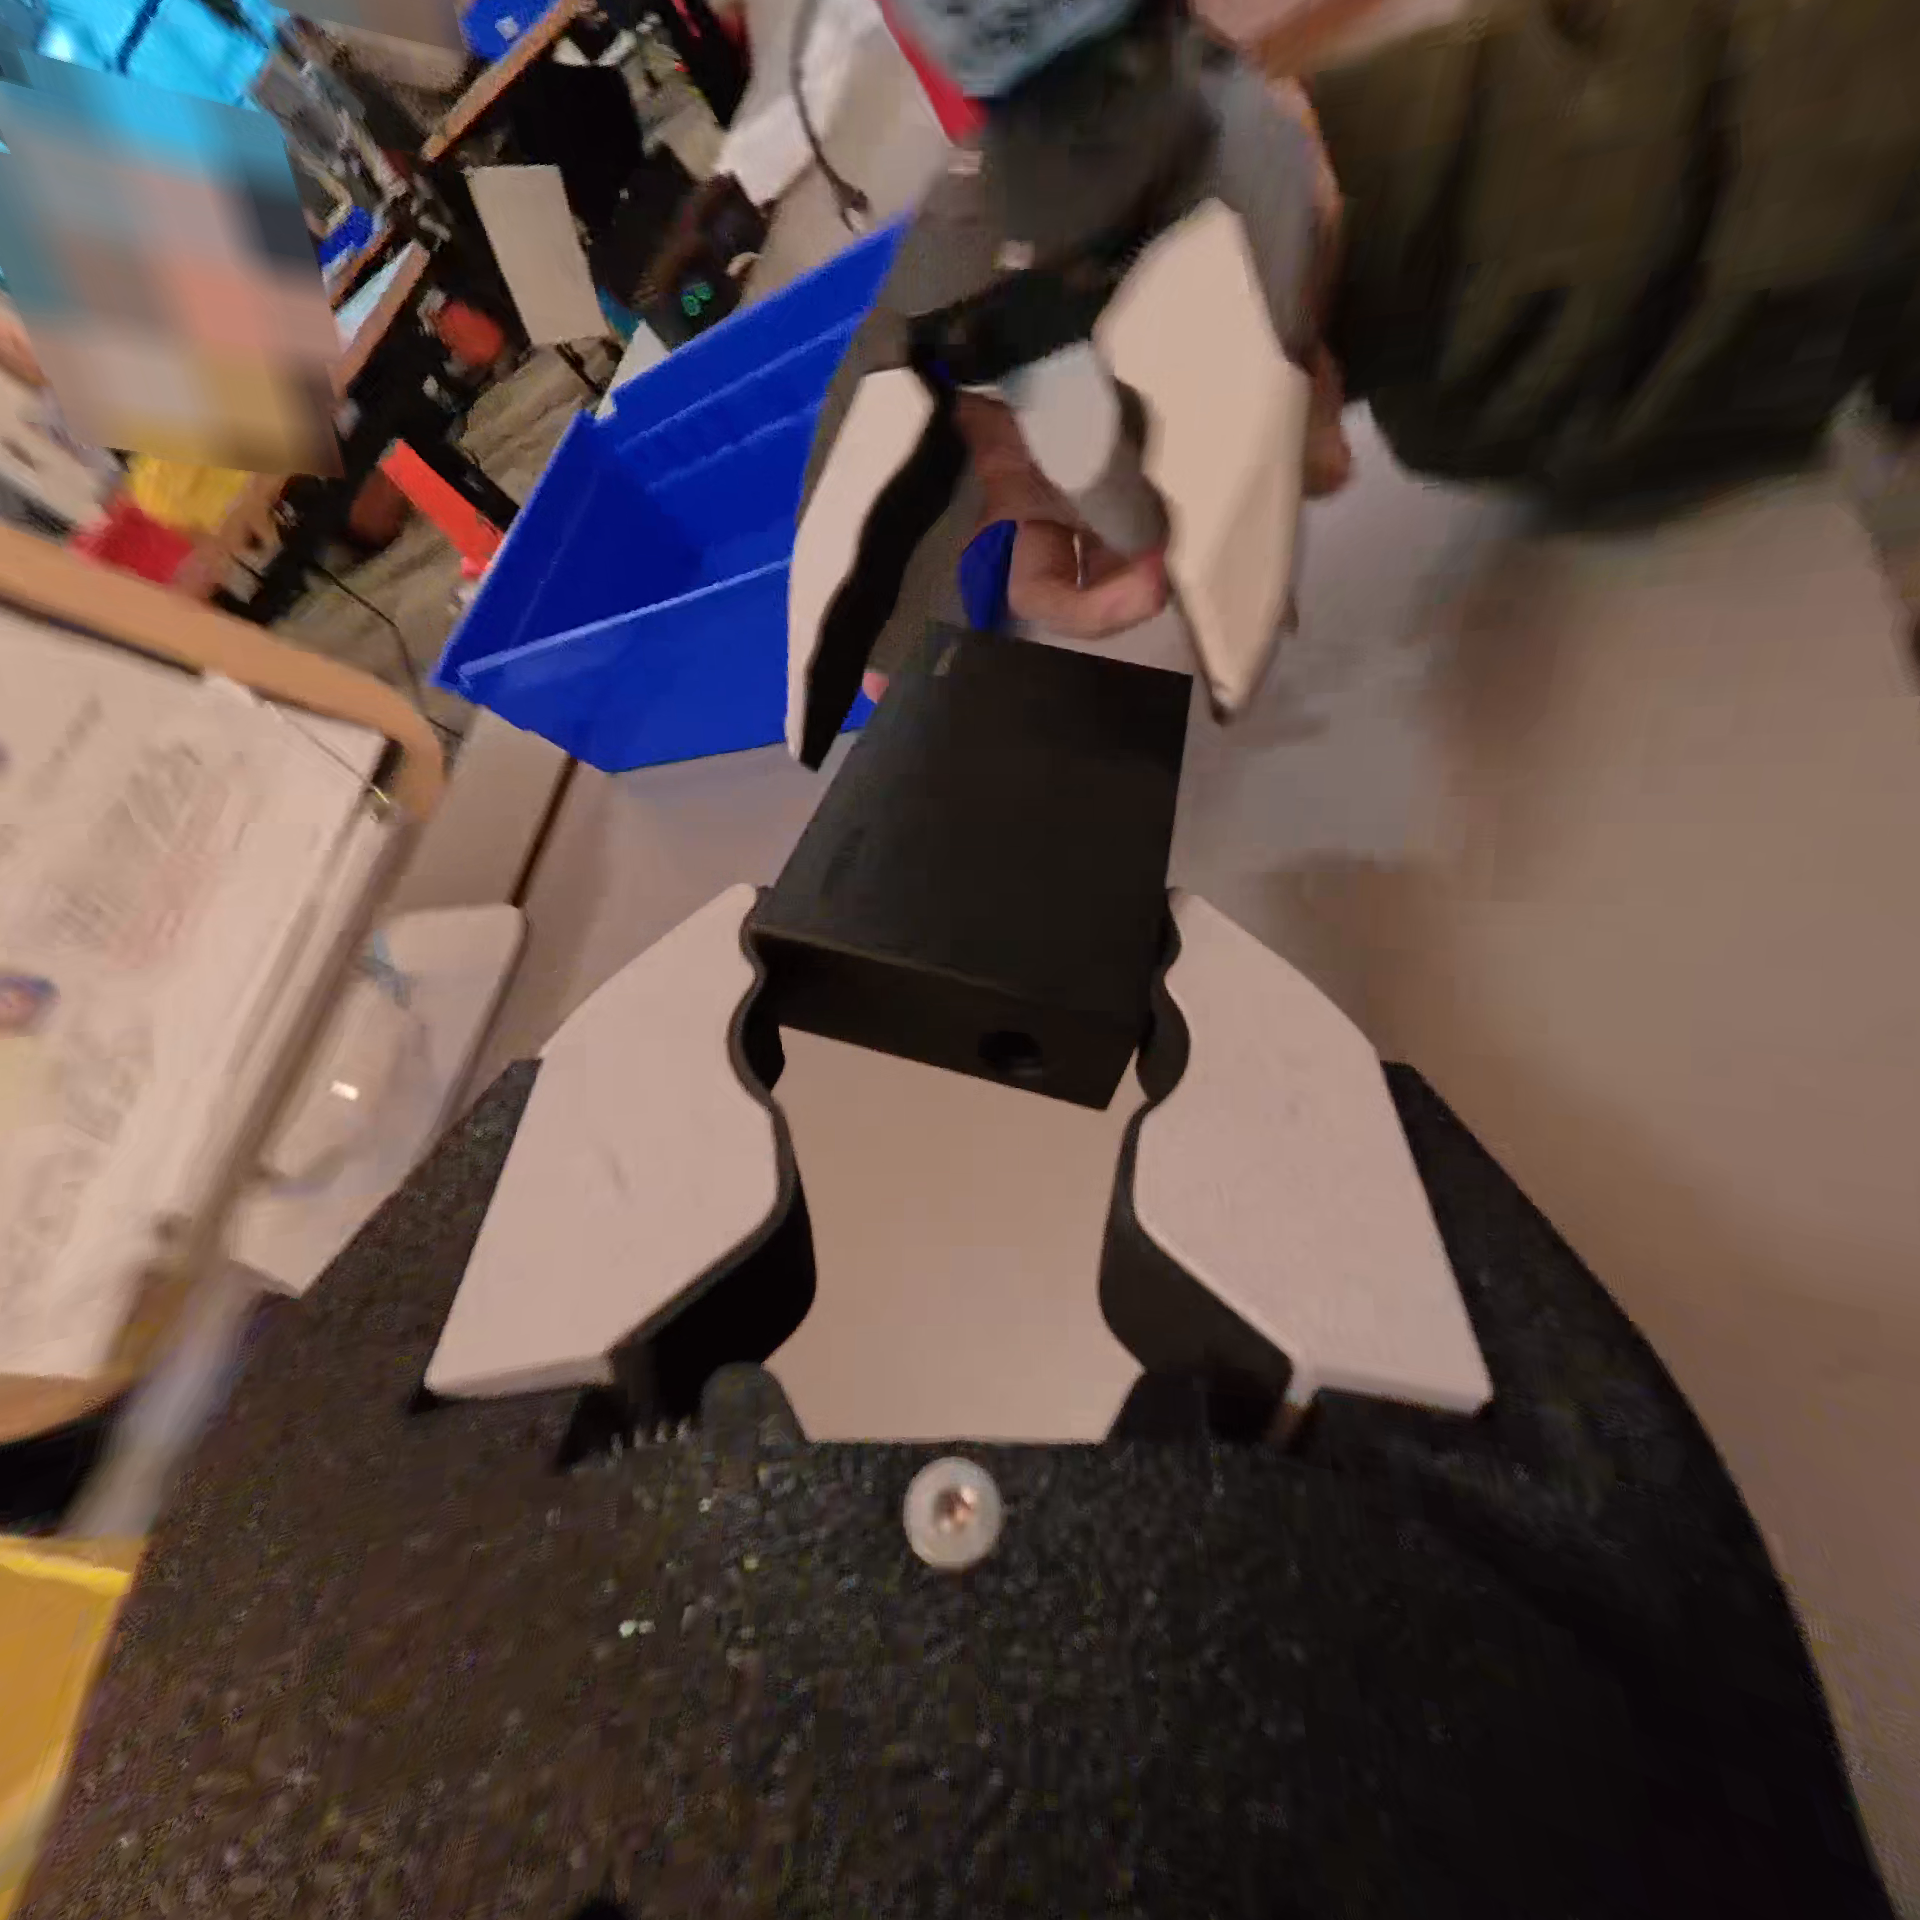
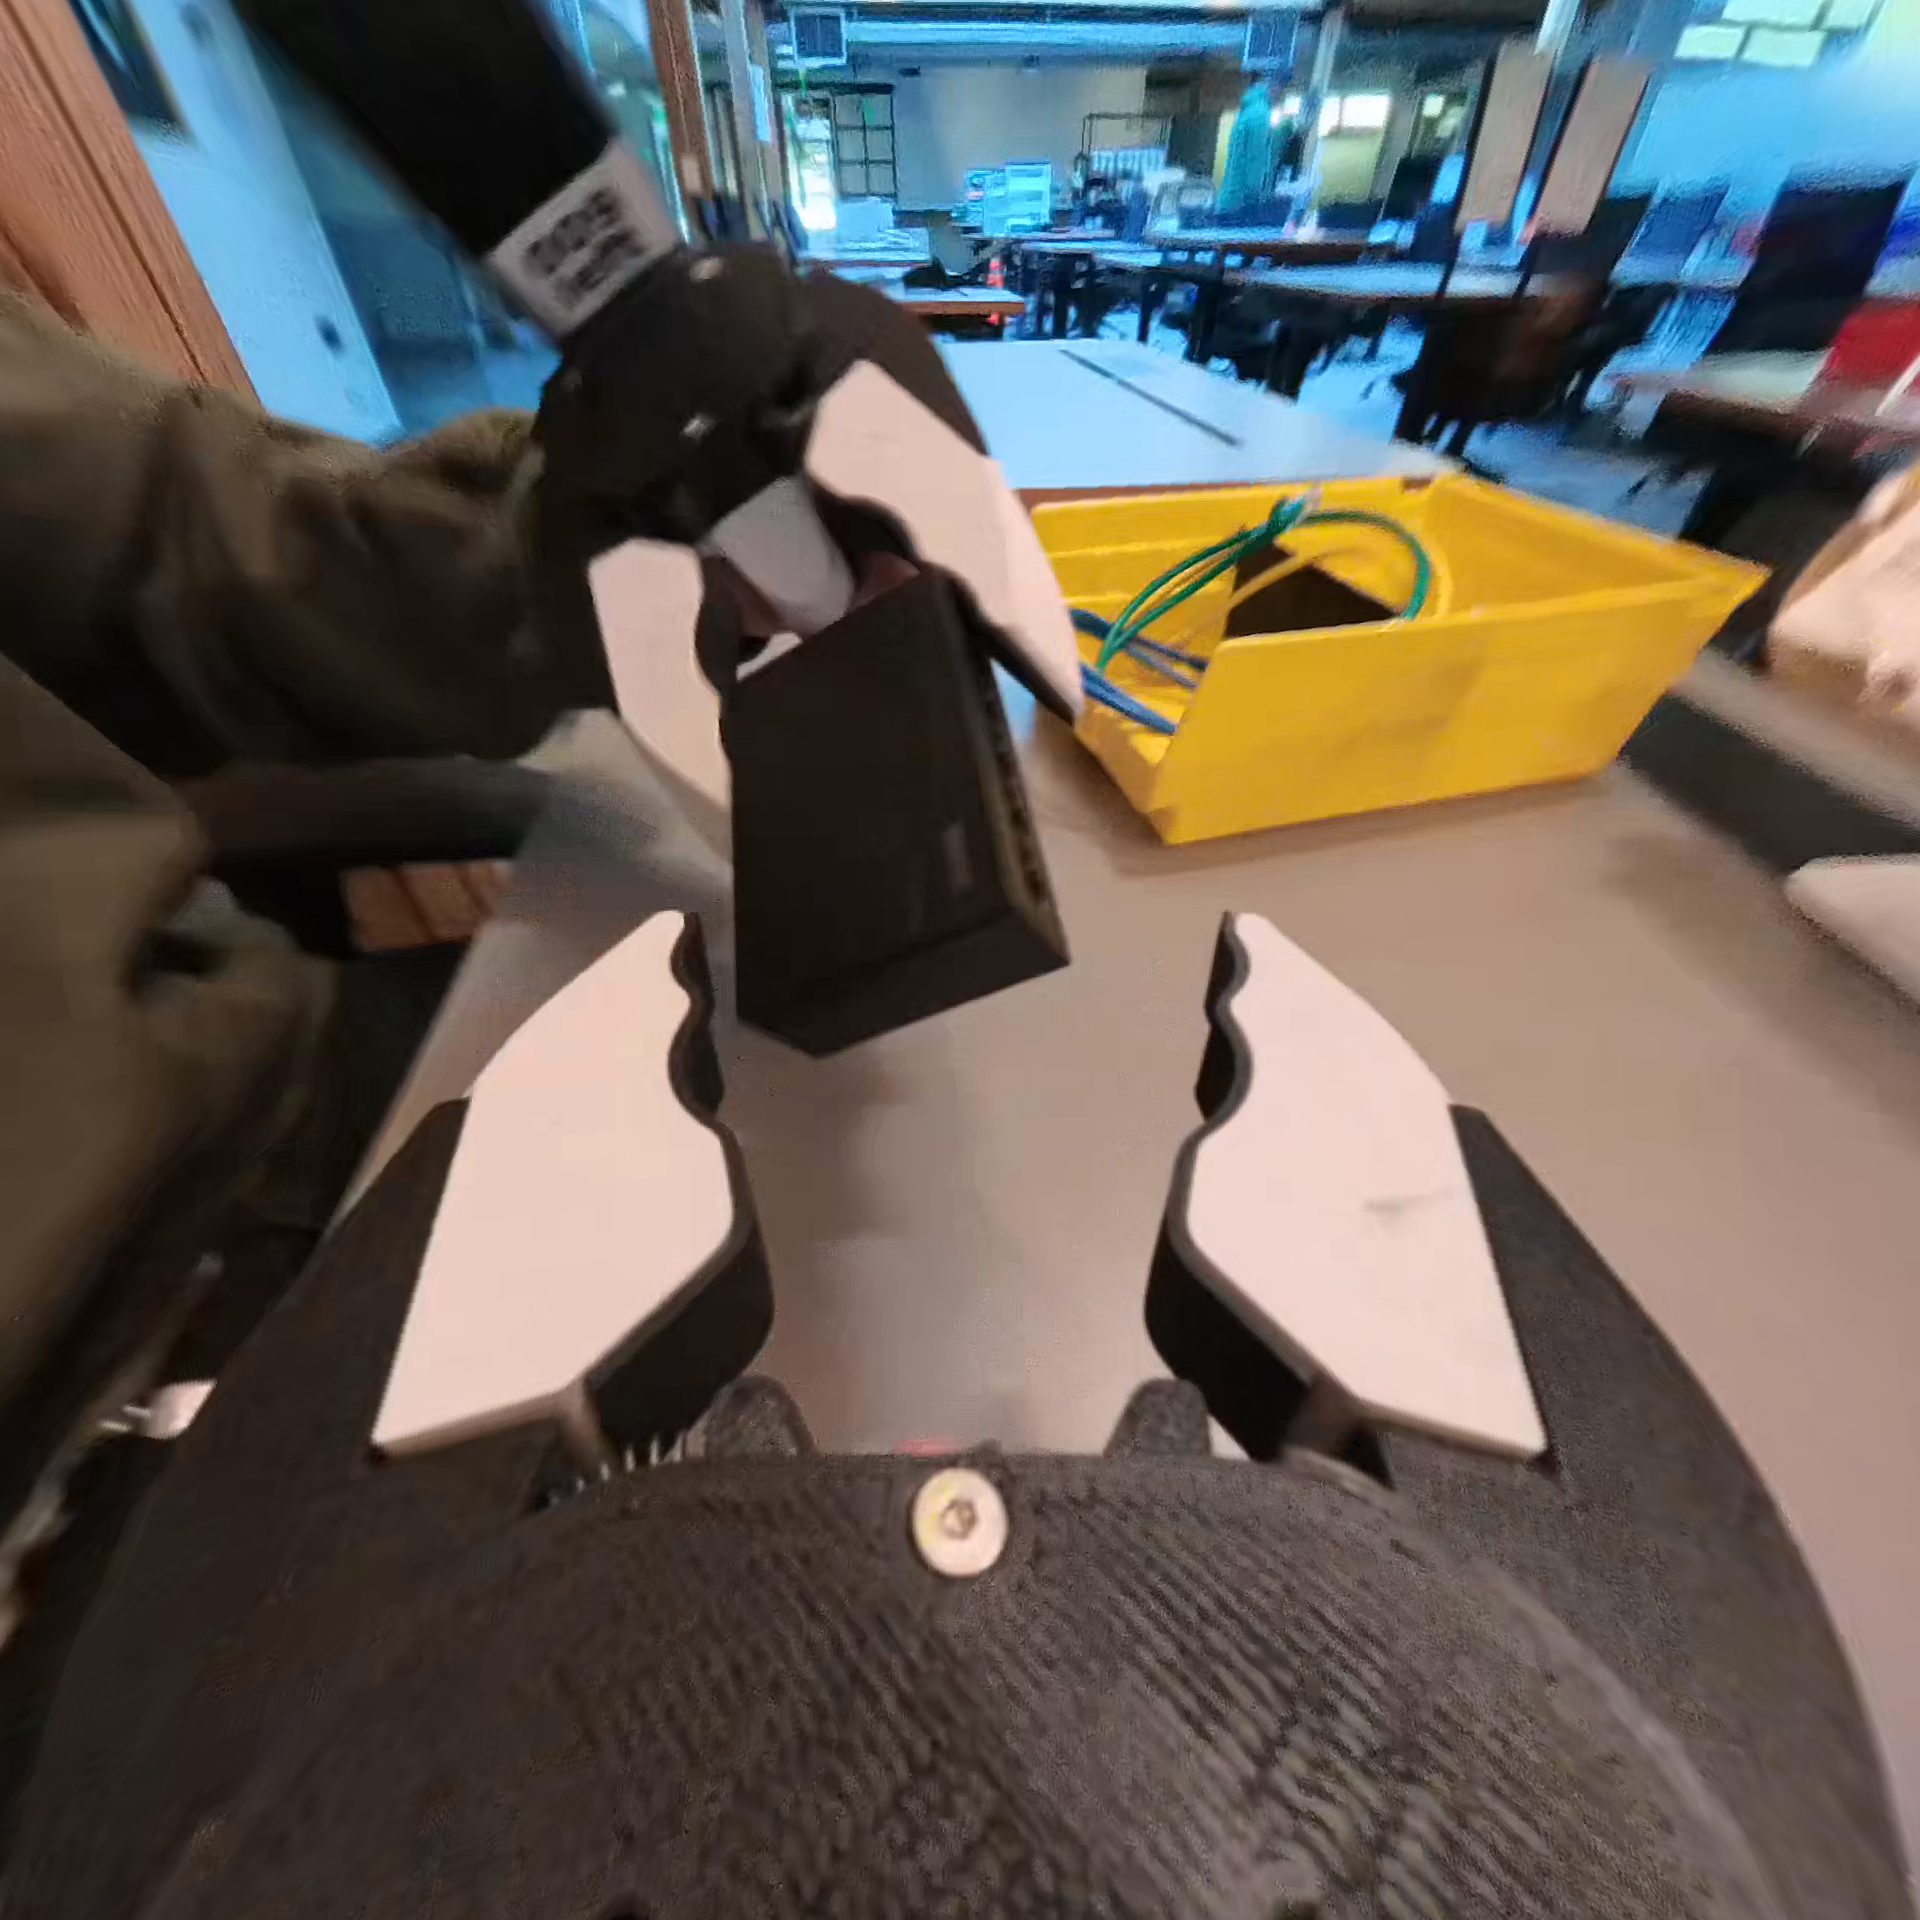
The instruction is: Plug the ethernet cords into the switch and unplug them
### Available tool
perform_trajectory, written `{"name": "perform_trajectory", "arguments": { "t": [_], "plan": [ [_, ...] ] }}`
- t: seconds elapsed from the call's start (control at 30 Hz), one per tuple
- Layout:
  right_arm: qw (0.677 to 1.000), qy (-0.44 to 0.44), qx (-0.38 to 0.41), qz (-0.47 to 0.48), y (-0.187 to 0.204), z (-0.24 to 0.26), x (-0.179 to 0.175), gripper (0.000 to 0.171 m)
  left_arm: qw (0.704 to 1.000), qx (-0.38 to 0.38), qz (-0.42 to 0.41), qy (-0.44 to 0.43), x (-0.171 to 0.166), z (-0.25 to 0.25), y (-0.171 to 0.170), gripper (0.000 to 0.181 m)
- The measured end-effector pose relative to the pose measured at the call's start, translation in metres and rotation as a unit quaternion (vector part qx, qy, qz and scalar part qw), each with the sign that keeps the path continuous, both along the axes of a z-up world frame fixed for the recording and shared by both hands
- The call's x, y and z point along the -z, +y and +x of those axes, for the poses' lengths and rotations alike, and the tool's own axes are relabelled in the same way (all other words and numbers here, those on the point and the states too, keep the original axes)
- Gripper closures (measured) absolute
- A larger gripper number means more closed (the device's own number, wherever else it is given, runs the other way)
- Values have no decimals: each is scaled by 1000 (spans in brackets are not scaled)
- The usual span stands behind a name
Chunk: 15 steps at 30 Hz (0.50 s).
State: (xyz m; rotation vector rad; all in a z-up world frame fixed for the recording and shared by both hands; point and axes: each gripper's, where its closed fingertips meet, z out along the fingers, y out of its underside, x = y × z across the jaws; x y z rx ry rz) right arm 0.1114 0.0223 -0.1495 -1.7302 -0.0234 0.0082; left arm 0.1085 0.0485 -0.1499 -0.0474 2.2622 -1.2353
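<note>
Looking along the left gripper (image 1: pixel 961 971) in the left wrist view, its two white-faced fingers were clamped on the near end of the small black rectangular metal switch box (image 1: pixel 987 862), which was held clear above the pale grey tabletop (image 1: pixel 1558 935). A round socket showed on the near face. Beyond it, the right gripper (image 1: pixel 1023 686) hung spread, its tips just past the far end of the box, not gripping. A blue plastic bin (image 1: pixel 665 561) sat far left.

In the right wrist view, the right gripper (image 2: pixel 956 997) was released, nothing between its fingers. The switch box (image 2: pixel 883 821) hung just ahead, tilted, pinched at its far end by the left gripper (image 2: pixel 831 634); a row of ports ran along its right edge. A yellow plastic bin (image 2: pixel 1382 675) at far right held green and blue ethernet cords (image 2: pixel 1153 613).

Judgement: the box looked rigid, light and smooth-sided, likely to twist in a pinch when a plug is pushed. Best held across its flat sides, away from the ports. The cords looked limp; better taken at the plug.
</note>
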Motion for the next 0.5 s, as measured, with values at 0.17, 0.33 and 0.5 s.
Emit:
{"name": "perform_trajectory", "arguments": {
  "t": [0.17, 0.33, 0.5],
  "plan": [
    [996, -75, 18, 51, 6, -1, -20, 92, 986, -31, -125, 101, -14, 1, -3, 115],
    [996, -77, -19, 28, 7, -10, -6, 109, 988, -34, -107, 109, -4, -3, -10, 115],
    [993, -87, -69, 28, -2, -20, -3, 109, 983, 12, -129, 129, -5, -23, -16, 118]
  ]
}}
